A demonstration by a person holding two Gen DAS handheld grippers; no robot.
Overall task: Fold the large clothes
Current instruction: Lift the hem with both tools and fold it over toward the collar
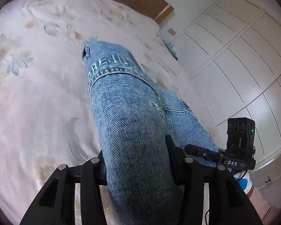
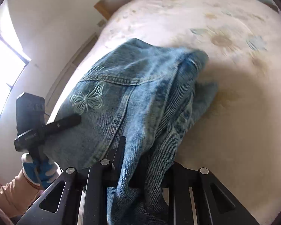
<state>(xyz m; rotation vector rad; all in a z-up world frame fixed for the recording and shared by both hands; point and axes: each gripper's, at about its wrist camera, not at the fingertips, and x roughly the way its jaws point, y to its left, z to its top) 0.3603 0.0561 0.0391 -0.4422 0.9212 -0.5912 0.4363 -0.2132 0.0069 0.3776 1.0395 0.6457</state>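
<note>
Garment: blue denim jeans (image 1: 129, 112), white lettering stitched near a seam, a pale butterfly (image 2: 88, 101) embroidered on them; bunched, hanging from both claws above the bed (image 1: 37, 93).
Left claw (image 1: 136, 161): clamped on a thick roll of the denim, cloth filling the gap between its jaws.
Right claw (image 2: 138, 161): clamped on a gathered fold, cloth spilling out toward the camera.
Bed: pale floral cover, far end of the jeans trailing toward it.
Room: white wardrobe doors (image 1: 243, 60) to one side, a bright window (image 2: 3, 71) on the other.
Person: a blue-and-white gloved hand (image 2: 39, 170) grips the left claw's handle.
</note>
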